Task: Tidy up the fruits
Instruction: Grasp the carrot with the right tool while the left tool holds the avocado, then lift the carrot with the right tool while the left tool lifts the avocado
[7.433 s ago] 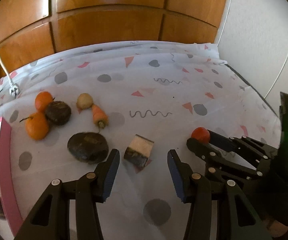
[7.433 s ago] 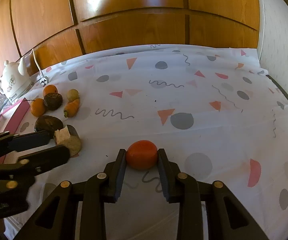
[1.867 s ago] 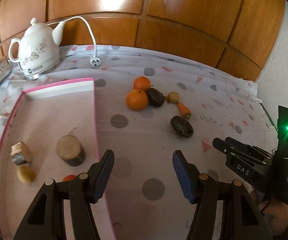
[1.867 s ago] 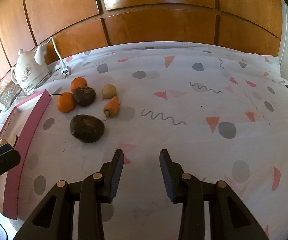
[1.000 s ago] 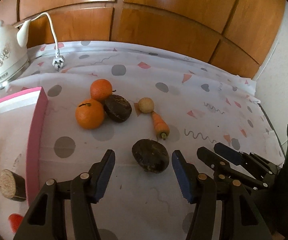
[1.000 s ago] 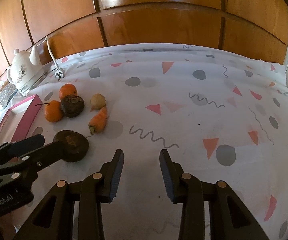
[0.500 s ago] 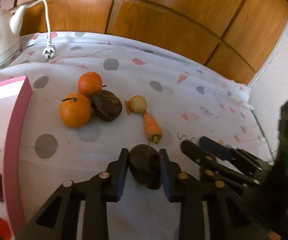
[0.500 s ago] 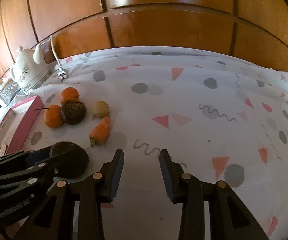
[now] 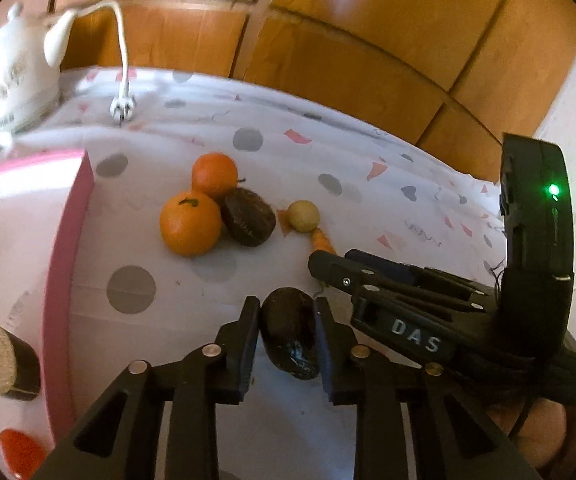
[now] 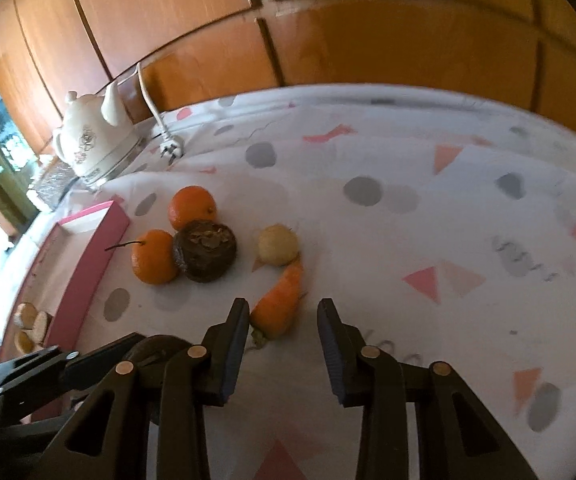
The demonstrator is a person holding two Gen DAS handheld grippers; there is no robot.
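A dark oval fruit rests on the patterned cloth, and my left gripper is shut on it, pads pressing both sides. In the right wrist view that fruit is mostly hidden behind the left gripper. My right gripper is open over a small carrot, which lies by its left finger. Beyond it sit two oranges, a dark round fruit and a small yellowish fruit. In the left wrist view the right gripper reaches in from the right, covering most of the carrot.
A pink-edged tray lies at the left with a cut round piece and a red fruit in it. A white kettle and its plug stand at the back left. Wooden panels close off the back.
My left jaws went from wide open to shut on the dark oval fruit. My right gripper moved left across the cloth up to the carrot, its jaws unchanged.
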